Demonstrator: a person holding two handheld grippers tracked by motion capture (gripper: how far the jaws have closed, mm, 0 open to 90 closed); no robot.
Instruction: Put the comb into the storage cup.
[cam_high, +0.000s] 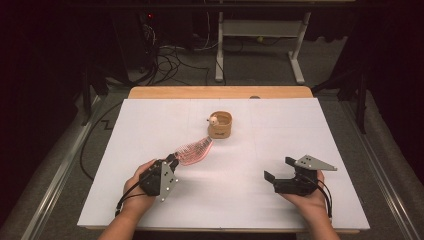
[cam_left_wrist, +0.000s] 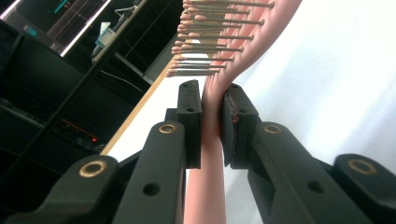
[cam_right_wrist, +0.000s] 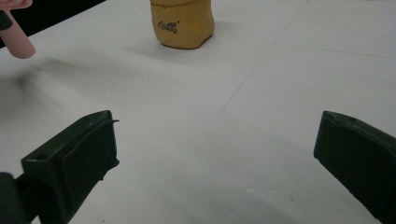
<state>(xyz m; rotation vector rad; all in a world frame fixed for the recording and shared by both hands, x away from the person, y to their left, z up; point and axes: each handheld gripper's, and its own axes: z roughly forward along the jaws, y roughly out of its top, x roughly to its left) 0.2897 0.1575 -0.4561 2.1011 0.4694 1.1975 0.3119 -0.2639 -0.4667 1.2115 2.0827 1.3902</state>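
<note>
**Left claw holds the pink hairbrush by its handle**

Left claw (cam_high: 172, 161) is clamped on the handle of the pink hairbrush (cam_high: 195, 150); in the left gripper view we see both pads pressing the thin handle (cam_left_wrist: 211, 116) from its two sides, with the bristles standing out above. The brush head lies between our left hand and the small tan pouch (cam_high: 220, 125), which stands upright near the middle of the white surface (cam_high: 240, 200), and its tip comes close to the pouch. Something small sticks out over the rim of the pouch; we cannot tell what it is. Right claw (cam_high: 280, 169) rests well apart, with its jaws wide and nothing between them.

We judge that we are now in the carrying step: the brush is gripped and turned toward the pouch. The next move probably needs us to lift the brush and guide it to the opening, while the right claw perhaps steadies the soft pouch so it does not tip.
</note>
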